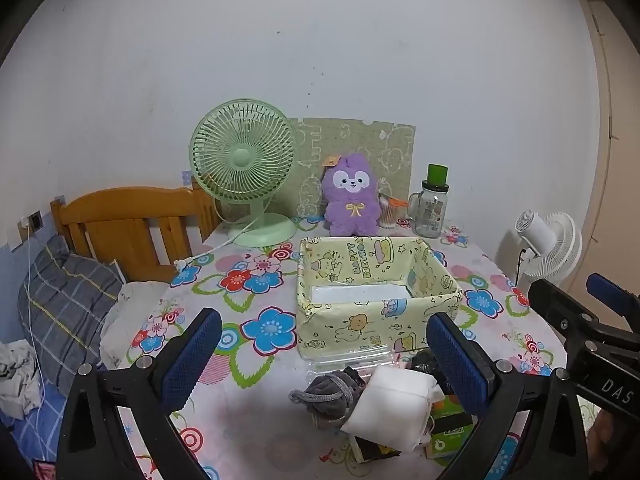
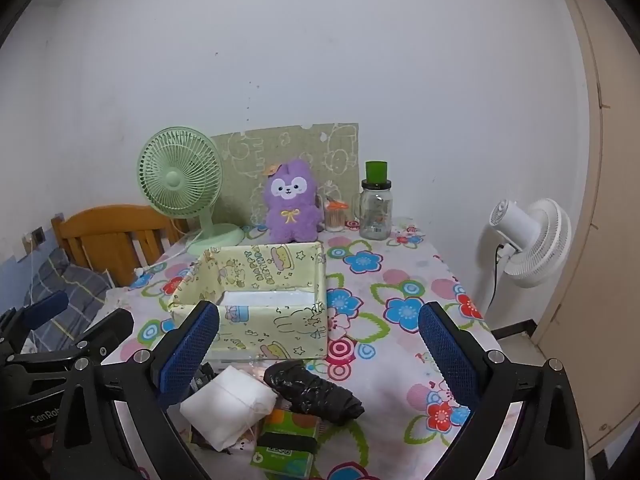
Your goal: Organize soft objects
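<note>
A yellow cartoon-print fabric box (image 1: pixel 360 328) (image 2: pixel 272 328) stands empty mid-table. In front of it lies a small pile: a white pouch (image 1: pixel 394 406) (image 2: pixel 228 404), a grey drawstring bag (image 1: pixel 330 394), a black crumpled bag (image 2: pixel 314 390) and a green tissue pack (image 2: pixel 286 438) (image 1: pixel 450 426). My left gripper (image 1: pixel 324 360) hovers open above the pile's left side. Over the pile, my right gripper (image 2: pixel 320 350) is open too, nothing between its fingers. A purple plush (image 1: pixel 352 196) (image 2: pixel 292 204) sits at the back.
A green desk fan (image 1: pixel 244 164) (image 2: pixel 180 176), a glass jar (image 1: pixel 432 208) (image 2: pixel 376 208) and a small toothpick jar (image 2: pixel 335 218) line the back wall. A white standing fan (image 2: pixel 528 240) is off the table's right edge. A wooden bed with bedding (image 1: pixel 64 300) lies left.
</note>
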Available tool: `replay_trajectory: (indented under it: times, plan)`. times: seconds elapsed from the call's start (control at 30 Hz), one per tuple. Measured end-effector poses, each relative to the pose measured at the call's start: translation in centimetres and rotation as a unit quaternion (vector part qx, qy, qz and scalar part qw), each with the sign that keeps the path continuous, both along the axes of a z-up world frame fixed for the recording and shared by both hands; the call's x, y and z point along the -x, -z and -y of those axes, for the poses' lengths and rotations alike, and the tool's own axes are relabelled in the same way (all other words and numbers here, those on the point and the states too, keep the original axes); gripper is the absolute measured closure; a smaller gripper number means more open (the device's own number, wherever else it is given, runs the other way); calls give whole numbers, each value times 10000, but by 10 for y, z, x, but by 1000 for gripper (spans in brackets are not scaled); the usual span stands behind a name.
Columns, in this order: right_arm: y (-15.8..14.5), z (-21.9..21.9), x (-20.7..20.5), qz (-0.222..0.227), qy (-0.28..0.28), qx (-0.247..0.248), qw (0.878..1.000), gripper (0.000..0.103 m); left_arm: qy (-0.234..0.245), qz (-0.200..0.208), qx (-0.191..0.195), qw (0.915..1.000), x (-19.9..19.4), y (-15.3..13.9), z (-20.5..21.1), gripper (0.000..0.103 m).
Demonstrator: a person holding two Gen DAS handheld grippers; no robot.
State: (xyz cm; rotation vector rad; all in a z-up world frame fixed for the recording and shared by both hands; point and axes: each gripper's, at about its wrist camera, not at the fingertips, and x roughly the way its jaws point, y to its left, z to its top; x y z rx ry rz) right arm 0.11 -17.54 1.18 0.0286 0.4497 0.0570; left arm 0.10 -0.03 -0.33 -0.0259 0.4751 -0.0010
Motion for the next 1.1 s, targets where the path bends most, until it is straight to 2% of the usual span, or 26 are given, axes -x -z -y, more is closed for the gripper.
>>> replay_trajectory:
  times: [0.2,1.1]
  plan:
    - [0,0,0,11,6,-8,10000,2,-9,14,-102,9999,-1,-1,1,0]
    - [-1,2,-1,13,33,-24,10000,2,26,31,-120,9999,-2,-2,1,0]
